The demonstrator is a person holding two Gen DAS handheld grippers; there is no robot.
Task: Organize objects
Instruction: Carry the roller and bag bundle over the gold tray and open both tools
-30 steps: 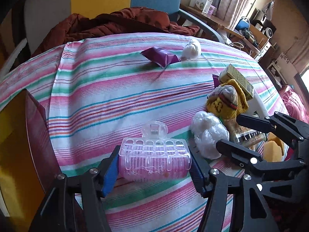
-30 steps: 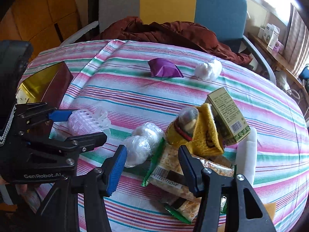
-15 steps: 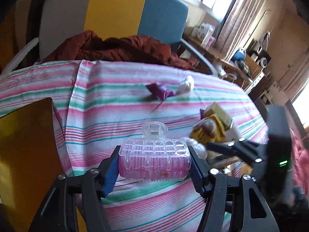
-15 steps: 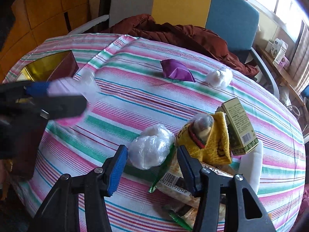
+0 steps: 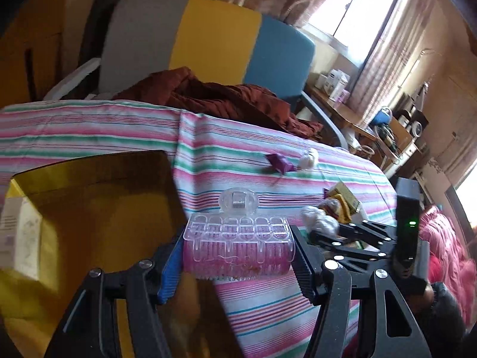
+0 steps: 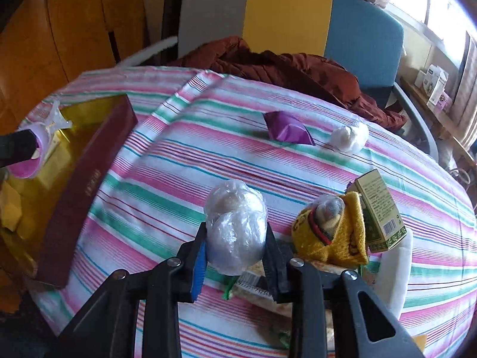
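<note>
Sorting looked less than half done: your left gripper [image 5: 238,264] held the pink hair roller under its clear plastic clip cover [image 5: 238,243] end to end, at the near edge of the open gold-lined box with maroon walls [image 6: 86,185], not yet dropped in. Your right gripper [image 6: 235,258] was closing on the clear-plastic-wrapped whitish bundle [image 6: 237,232], pads at both sides. Left on the striped tablecloth [image 6: 184,161]: purple foil pouch [image 6: 287,128], small white wrapped ball [image 6: 348,135], yellow knitted cloth with a jar in it [image 6: 331,232], green-gold carton [image 6: 380,211], snack packets. Right view showed the box's outer wall and the pile; left view showed the box's gold floor and a pale carton [image 5: 18,232] already inside
</note>
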